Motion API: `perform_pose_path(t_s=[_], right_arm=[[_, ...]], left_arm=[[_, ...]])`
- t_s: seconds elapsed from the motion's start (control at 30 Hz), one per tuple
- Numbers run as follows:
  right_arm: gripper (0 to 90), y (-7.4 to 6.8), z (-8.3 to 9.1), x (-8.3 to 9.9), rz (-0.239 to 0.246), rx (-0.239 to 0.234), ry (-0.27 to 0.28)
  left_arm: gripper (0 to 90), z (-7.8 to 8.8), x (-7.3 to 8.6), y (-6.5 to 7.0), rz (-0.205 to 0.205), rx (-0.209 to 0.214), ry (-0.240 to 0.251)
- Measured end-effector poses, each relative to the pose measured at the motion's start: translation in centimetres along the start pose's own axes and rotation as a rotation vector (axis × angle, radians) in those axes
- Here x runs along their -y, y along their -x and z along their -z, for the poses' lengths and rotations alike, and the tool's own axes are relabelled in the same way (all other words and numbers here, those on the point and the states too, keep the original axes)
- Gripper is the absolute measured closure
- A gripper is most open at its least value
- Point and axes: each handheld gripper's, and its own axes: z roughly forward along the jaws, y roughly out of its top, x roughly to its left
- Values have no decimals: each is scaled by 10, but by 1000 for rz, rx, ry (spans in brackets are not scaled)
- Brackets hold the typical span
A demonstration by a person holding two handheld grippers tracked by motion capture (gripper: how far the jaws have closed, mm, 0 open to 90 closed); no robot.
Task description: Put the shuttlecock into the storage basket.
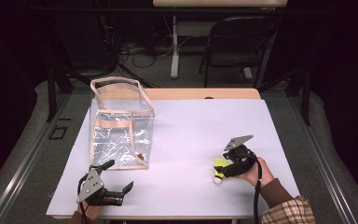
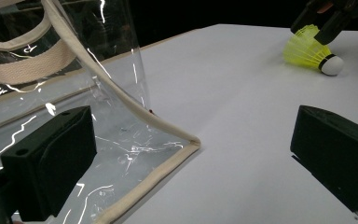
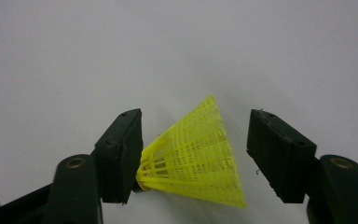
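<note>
- Right gripper (image 3: 193, 154) open, jaws straddling yellow shuttlecock (image 3: 196, 156) lying on tabletop (image 1: 191, 126); not clamped.
- Left gripper (image 1: 116, 184) wide open, empty, beside clear bag (image 1: 120, 123).

Bag (image 1: 121, 125) left, shuttlecock (image 1: 220, 169) right

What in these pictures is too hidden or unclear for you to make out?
- Shuttlecock: in the right gripper view its white cork tip sits behind one jaw of the right tool, so any contact there is unclear.
- Clear bag: in the high view, glare on the plastic hides whether anything is inside.
- Left tool: in the left gripper view its jaws are cut off by the bottom edge.
</note>
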Motion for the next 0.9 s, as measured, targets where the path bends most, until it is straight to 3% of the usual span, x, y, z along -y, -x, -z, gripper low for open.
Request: perform_pose_path(t_s=[0.27,0.47,0.9], right_arm=[[544,4,-4,-2,-1,-23,-35],[600,4,-3,-4,0,-30,-51],[726,0,8,-8,-23,27,-54]], left_arm=[[1,0,0,0,1,-2,0],[1,0,0,0,0,-1,1],[1,0,0,0,-3,-6,3]])
